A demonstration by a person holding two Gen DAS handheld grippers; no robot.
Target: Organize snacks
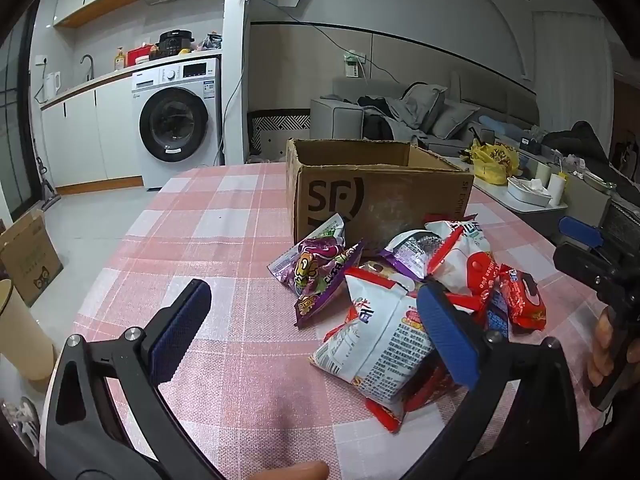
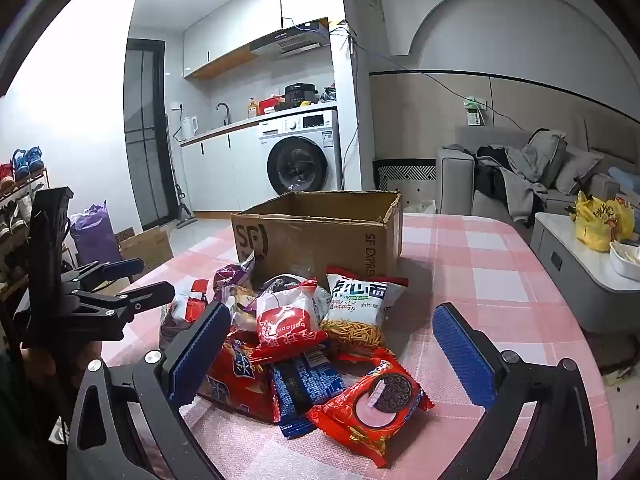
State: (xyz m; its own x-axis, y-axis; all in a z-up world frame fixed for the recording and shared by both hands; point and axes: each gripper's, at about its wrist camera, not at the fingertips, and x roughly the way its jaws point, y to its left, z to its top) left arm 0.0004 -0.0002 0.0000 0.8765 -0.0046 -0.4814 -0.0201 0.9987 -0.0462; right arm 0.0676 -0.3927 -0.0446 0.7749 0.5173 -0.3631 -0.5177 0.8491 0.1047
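Observation:
A pile of snack packets (image 1: 404, 292) lies on the pink checked tablecloth (image 1: 224, 240) in front of an open cardboard box (image 1: 372, 196). My left gripper (image 1: 312, 320) is open and empty, left of the pile; its right finger overlaps a white noodle packet (image 1: 380, 344). In the right wrist view the pile (image 2: 304, 340) lies between the fingers of my open, empty right gripper (image 2: 332, 344), above a red Oreo packet (image 2: 372, 400) and a blue packet (image 2: 304, 384). The box (image 2: 320, 236) stands behind the pile and looks empty from here.
The table edge curves on the left (image 1: 120, 248). A low white side table (image 2: 580, 264) with a yellow bag (image 2: 600, 220) stands right of the table. A washing machine (image 1: 176, 120), a sofa (image 2: 520, 176) and a floor box (image 1: 28, 256) lie beyond.

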